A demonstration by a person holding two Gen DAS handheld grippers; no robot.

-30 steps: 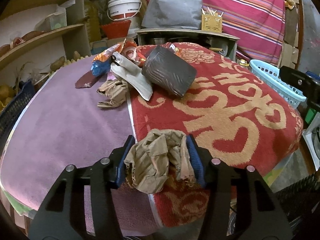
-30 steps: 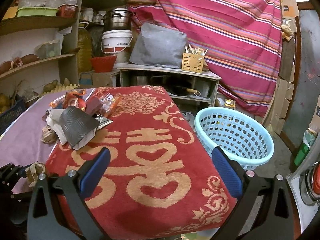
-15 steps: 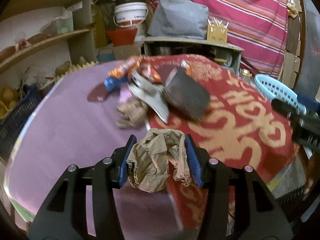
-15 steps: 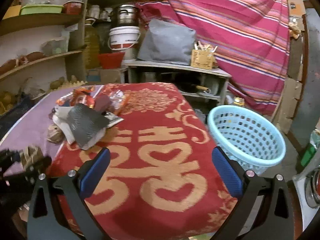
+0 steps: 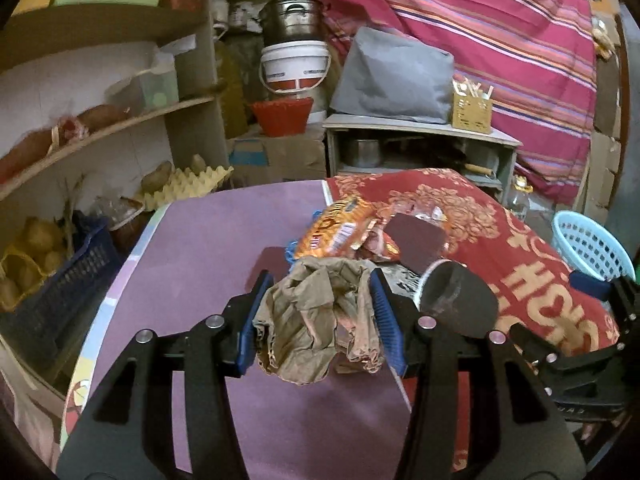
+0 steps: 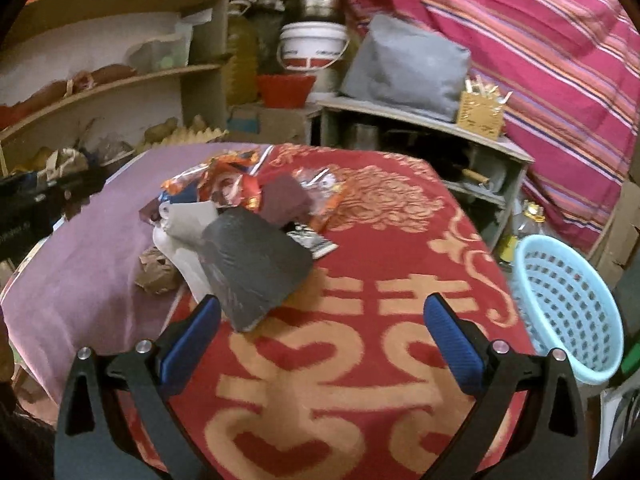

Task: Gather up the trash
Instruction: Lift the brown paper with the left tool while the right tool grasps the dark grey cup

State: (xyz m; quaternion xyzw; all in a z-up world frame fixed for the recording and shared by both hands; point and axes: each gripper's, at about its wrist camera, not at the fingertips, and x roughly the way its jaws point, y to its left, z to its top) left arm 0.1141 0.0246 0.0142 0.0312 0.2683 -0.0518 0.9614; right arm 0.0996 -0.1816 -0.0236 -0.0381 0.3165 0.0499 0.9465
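My left gripper [image 5: 320, 312] is shut on a crumpled brown paper wad [image 5: 316, 324], held above the purple mat [image 5: 200, 248]. Beyond it lies a pile of trash: an orange snack wrapper [image 5: 336, 232], a maroon card piece [image 5: 416, 240] and a dark grey paper cup [image 5: 456, 304] on its side. In the right wrist view my right gripper [image 6: 320, 336] stands open over the red and gold cloth [image 6: 360, 360], just short of the grey cup [image 6: 256, 268]. A second brown paper wad [image 6: 156, 268] lies left of the pile. The light blue basket [image 6: 568, 304] sits off the table's right side.
Shelves [image 5: 104, 136] with produce run along the left, and a dark blue crate [image 5: 56, 292] stands beside the table. A low cabinet [image 6: 420, 140] with a grey bag, white bucket and red bowl is behind. A striped pink curtain [image 6: 540, 40] hangs at the back right.
My left gripper has risen with the brown paper wad and swung toward the trash pile. My right gripper has moved left toward the grey cup, so the basket now sits further right.
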